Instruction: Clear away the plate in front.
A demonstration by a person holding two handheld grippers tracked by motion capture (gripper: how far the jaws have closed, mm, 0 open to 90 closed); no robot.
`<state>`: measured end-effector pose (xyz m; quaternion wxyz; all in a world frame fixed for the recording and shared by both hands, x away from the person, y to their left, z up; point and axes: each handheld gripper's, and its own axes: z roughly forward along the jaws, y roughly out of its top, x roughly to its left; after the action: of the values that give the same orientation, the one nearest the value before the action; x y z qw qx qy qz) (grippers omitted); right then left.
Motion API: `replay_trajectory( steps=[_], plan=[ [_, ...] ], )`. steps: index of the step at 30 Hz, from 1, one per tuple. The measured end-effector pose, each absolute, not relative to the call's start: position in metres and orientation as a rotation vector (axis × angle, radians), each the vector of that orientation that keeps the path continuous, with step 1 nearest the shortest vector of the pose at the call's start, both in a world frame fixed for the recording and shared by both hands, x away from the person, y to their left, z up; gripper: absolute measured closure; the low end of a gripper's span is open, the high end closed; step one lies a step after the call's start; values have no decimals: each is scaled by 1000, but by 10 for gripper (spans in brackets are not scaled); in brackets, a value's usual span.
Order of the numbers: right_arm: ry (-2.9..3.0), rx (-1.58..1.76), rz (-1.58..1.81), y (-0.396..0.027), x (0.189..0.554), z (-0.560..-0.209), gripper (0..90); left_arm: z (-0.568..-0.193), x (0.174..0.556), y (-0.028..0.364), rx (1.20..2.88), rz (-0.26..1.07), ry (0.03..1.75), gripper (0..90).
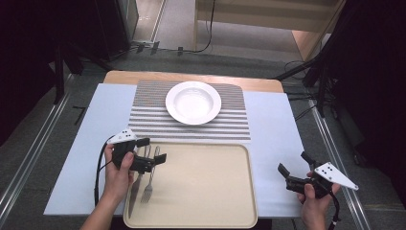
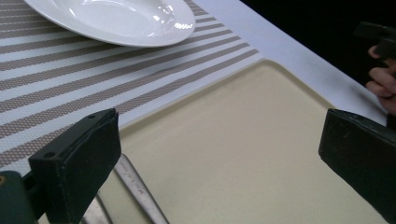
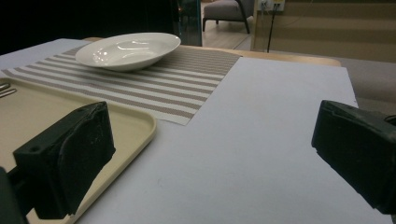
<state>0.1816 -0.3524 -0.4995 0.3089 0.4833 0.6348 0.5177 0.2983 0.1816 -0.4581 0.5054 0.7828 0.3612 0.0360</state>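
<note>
High view shows the left hand-held gripper point(image 1: 152, 150) spread wide over the left end of the tray point(image 1: 210, 191), nothing between its jaws; the knife point(image 1: 135, 188) and fork point(image 1: 148, 184) lie side by side on the tray just beneath it, likely because they are to be taken up one at a time. The plate point(image 1: 193, 102) sits on the striped mat point(image 1: 153, 122), probably awaiting cutlery beside it. The right hand-held gripper point(image 1: 293, 168) hovers spread and empty over the counter point(image 1: 275, 124), clear of the tray.
</note>
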Motion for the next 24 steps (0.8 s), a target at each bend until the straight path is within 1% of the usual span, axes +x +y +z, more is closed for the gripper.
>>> replay_trajectory(
  steps=[5, 9, 24],
  plan=[
    [1654, 1303, 1437, -349, 185, -492, 0, -456, 304, 182, 1893, 106, 858, 0],
    [1688, 1267, 1415, -343, 184, -488, 0, -455, 307, 181, 1903, 118, 852, 0],
    [1710, 1279, 1424, -345, 171, -495, 0, -453, 330, 178, 1891, 111, 872, 0]
  ],
)
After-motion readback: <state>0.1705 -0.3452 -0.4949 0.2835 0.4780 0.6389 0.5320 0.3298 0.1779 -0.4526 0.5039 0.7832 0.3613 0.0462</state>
